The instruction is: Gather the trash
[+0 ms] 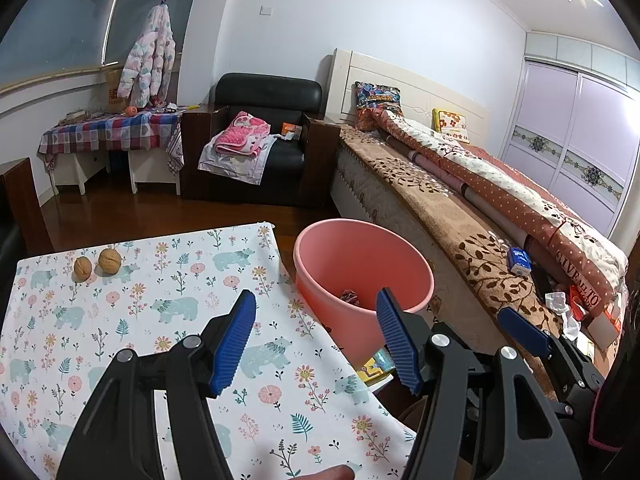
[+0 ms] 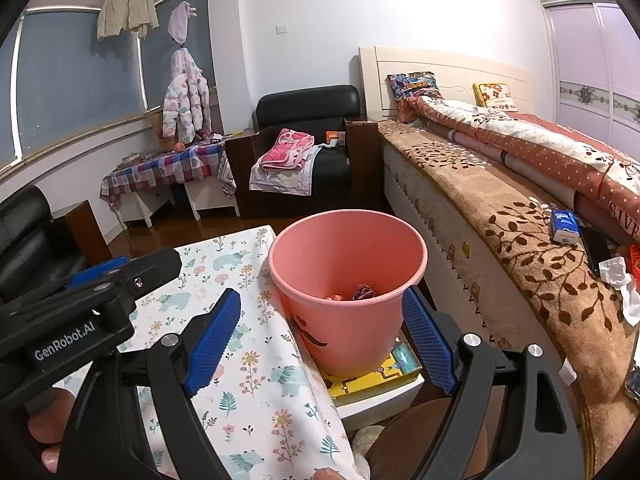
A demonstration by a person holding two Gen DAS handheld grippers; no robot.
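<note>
1. Now I am holding the left gripper [image 1: 316,344] over the table cloth [image 1: 120,320] edge, its jaws wide apart and empty.
2. I am holding the right gripper [image 2: 324,336] by the pink bin [image 2: 348,280], jaws apart, empty.
3. Crumpled trash [image 2: 362,292] is lying inside the bin.
4. Two walnuts [image 1: 98,264] are sitting on the cloth.

left wrist – low over table [image 1: 120,320], facing bed | right wrist – close behind bin [image 2: 344,280] | shared: bin, bed [image 2: 520,220]

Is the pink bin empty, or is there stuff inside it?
Not empty. The pink bin stands upright, and a crumpled wrapper lies at the bottom, with another small scrap beside it. Most of the bin is unfilled.
</note>
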